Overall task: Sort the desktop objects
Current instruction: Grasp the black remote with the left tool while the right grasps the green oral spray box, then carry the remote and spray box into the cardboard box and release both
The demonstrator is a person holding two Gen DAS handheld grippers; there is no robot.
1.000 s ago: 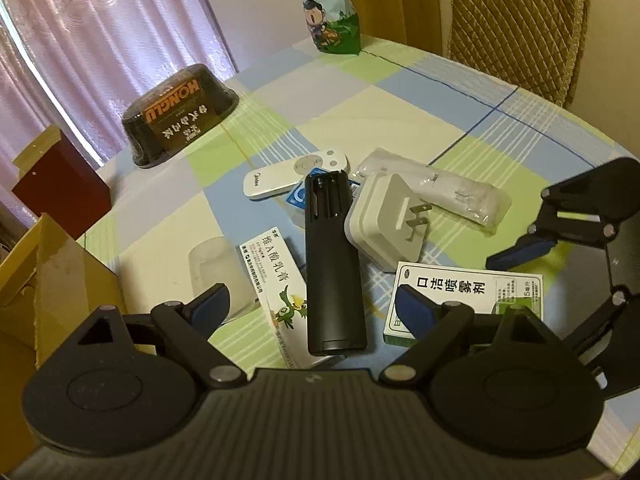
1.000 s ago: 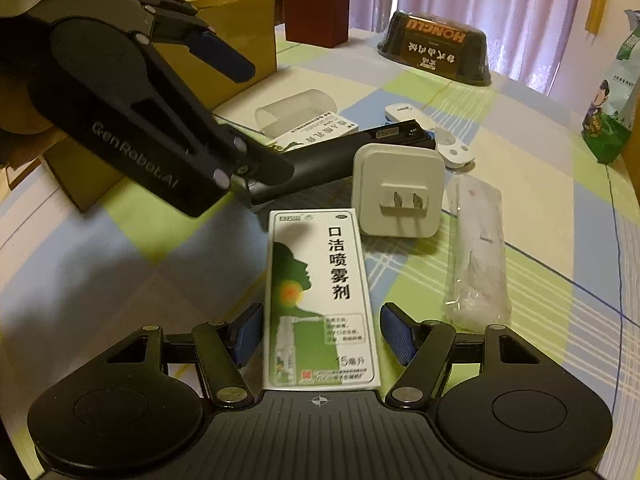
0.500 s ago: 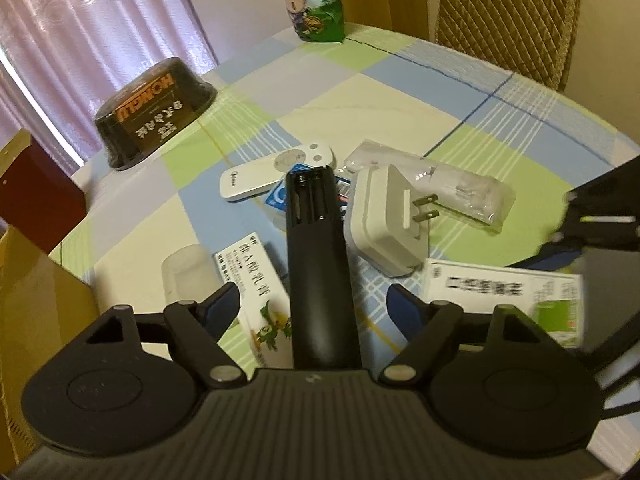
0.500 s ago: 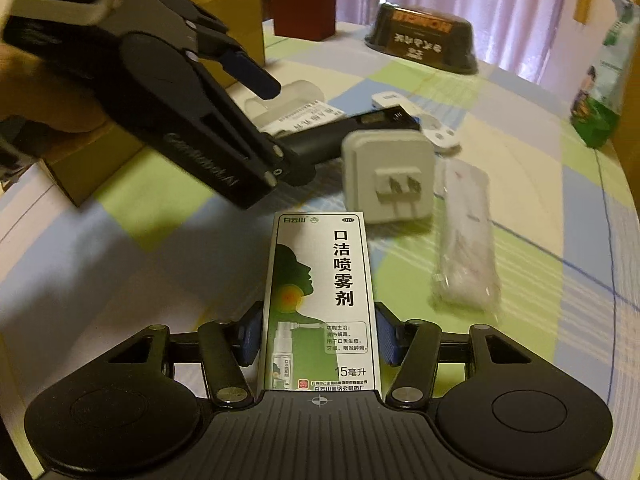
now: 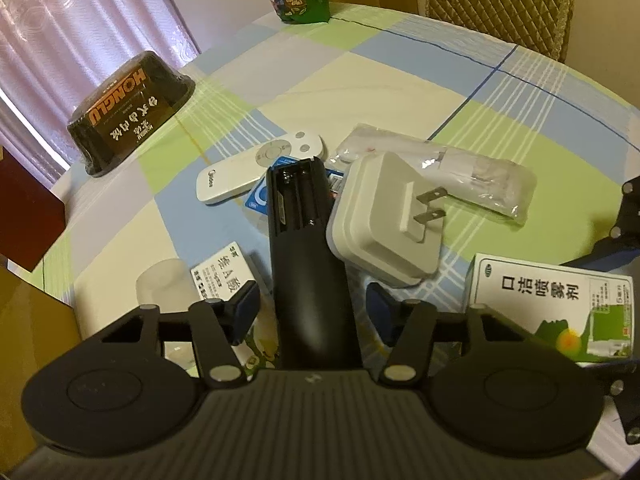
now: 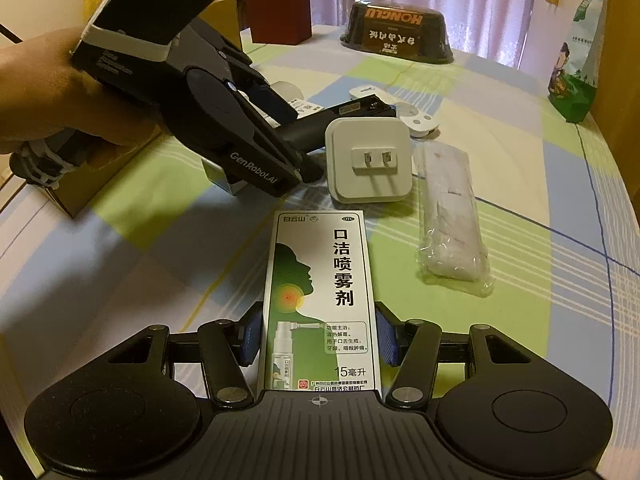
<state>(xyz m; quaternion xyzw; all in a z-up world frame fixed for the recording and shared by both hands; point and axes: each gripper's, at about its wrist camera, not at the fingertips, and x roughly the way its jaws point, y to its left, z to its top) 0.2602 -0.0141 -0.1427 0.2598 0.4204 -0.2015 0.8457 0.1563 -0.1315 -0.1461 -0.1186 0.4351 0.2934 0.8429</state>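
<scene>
Black remote [image 5: 310, 264]: long, battery bay open and empty, face-down near table [image 5: 400, 80] centre, lying between the left hand-held gripper [image 5: 312, 312] pads, gaps visible either side. White plug adapter [image 5: 386, 220]: prongs up, leaning on the black remote's side. Spray box [image 6: 320, 300]: green-white, flat, pinched at its near end by the right hand-held gripper [image 6: 319, 340]. White remote [image 5: 260, 166] and clear-wrapped packet [image 5: 448, 168] lie just beyond.

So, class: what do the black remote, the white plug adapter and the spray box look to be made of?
Black remote: probably matte plastic; dull even surface, moulded open battery bay.
White plug adapter: smooth satin plastic body with rounded moulded edges; two grey prongs look like metal.
Spray box: printed cardboard, likely coated; sharp folded edges, slight sheen.
</scene>
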